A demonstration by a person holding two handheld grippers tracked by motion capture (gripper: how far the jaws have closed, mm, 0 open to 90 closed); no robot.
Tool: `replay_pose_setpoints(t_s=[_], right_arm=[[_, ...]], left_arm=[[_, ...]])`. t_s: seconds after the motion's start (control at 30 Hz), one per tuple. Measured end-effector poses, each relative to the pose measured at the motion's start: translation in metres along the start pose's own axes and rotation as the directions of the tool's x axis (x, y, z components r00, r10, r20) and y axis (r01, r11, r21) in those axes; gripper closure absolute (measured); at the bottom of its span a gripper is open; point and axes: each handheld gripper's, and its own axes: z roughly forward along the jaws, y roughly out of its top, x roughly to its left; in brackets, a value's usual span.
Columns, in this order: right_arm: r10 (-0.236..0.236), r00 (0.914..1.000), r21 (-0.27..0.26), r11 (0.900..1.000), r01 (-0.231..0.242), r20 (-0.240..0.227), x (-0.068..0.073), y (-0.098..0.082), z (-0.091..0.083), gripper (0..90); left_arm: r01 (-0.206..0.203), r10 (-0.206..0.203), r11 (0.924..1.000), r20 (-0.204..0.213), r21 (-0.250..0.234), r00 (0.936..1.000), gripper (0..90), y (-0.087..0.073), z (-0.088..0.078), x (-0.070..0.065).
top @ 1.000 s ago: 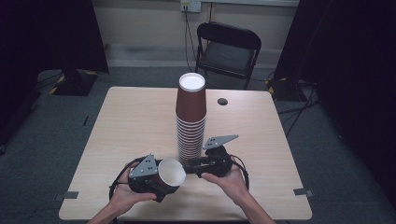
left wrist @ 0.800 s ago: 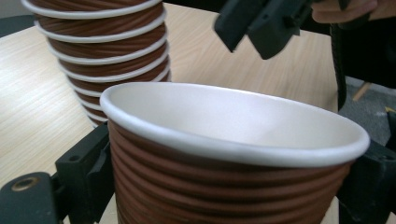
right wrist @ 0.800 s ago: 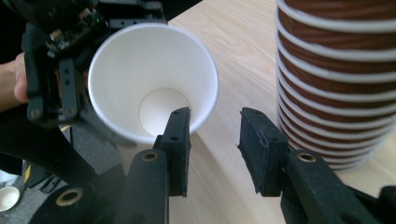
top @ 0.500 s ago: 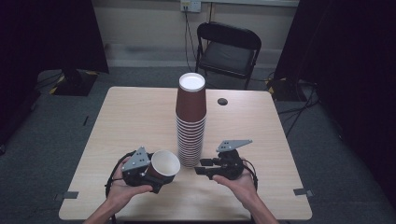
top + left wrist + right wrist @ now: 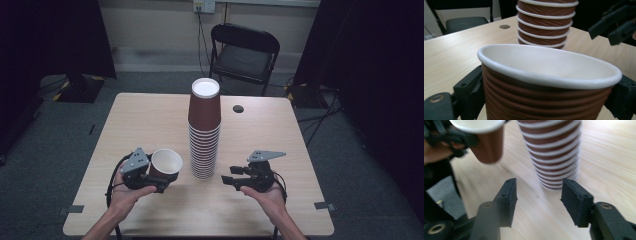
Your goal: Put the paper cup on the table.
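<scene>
From above, my left gripper (image 5: 159, 181) is clamped on one brown ribbed paper cup with a white rim (image 5: 165, 165), mouth up, now drawn left of the tall stack of matching brown paper cups (image 5: 204, 131) on the pale wooden tabletop (image 5: 145, 120). A second ago both grippers met at the stack's base; my right gripper (image 5: 227, 178) has since pulled back right, jaws apart and empty.

Left gripper view: the cup sits between my jaws, held around its ribbed wall; the stack stands behind it.

Right gripper view: my open jaws point at the stack's base, nothing between them.

Judgement: one cup separated cleanly; placing it likely comes next.
</scene>
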Motion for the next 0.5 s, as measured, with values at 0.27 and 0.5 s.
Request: replay_pose_setpoints(t_s=[0.27, 0.5], right_arm=[[0.031, 0.9986, -0.005, 1.0, -0.03, 0.042, -0.01, -0.014, -0.007, 43.8], [0.064, 0.9953, -0.034, 0.998, -0.061, 0.072, -0.016, -0.029, -0.018, 43.4]], left_arm=[[0.003, -0.006, 0.9989, -0.063, -0.047, 0.998, 8.5, 0.006, -0.007, 0.016], [-0.022, 0.015, 0.9979, -0.116, -0.061, 0.9931, 8.4, 0.017, -0.007, 0.026]])
